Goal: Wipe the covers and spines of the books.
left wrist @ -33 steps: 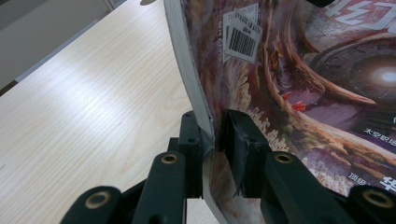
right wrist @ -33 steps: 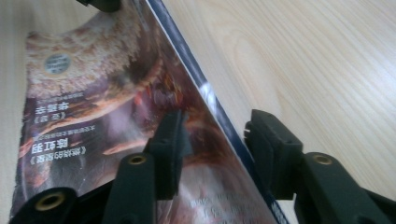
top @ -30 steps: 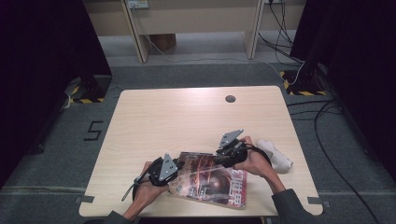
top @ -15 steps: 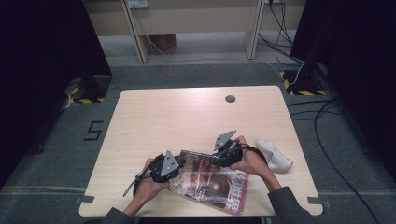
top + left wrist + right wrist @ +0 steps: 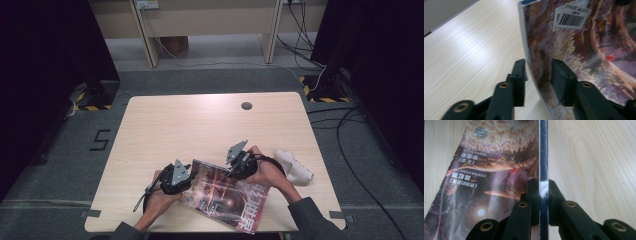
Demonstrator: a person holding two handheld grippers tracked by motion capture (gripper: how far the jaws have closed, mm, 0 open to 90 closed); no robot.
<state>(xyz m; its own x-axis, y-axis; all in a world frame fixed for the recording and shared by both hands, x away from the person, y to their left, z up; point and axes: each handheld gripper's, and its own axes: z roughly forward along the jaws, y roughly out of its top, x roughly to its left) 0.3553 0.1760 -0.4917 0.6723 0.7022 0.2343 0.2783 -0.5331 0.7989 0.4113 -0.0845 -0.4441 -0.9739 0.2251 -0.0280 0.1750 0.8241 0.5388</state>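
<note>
Lying near the table's (image 5: 165,125) front edge, the glossy, thin magazine (image 5: 227,195) has its spine clenched by the right gripper (image 5: 543,188), while the left gripper (image 5: 537,75) has just been opening, its matte black jaws straddling the edge without pressing it.

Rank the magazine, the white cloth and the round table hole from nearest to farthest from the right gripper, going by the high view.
From the right gripper:
1. Magazine: clamped in its jaws.
2. White cloth: right, beside the hand.
3. Round table hole: far edge.
</note>
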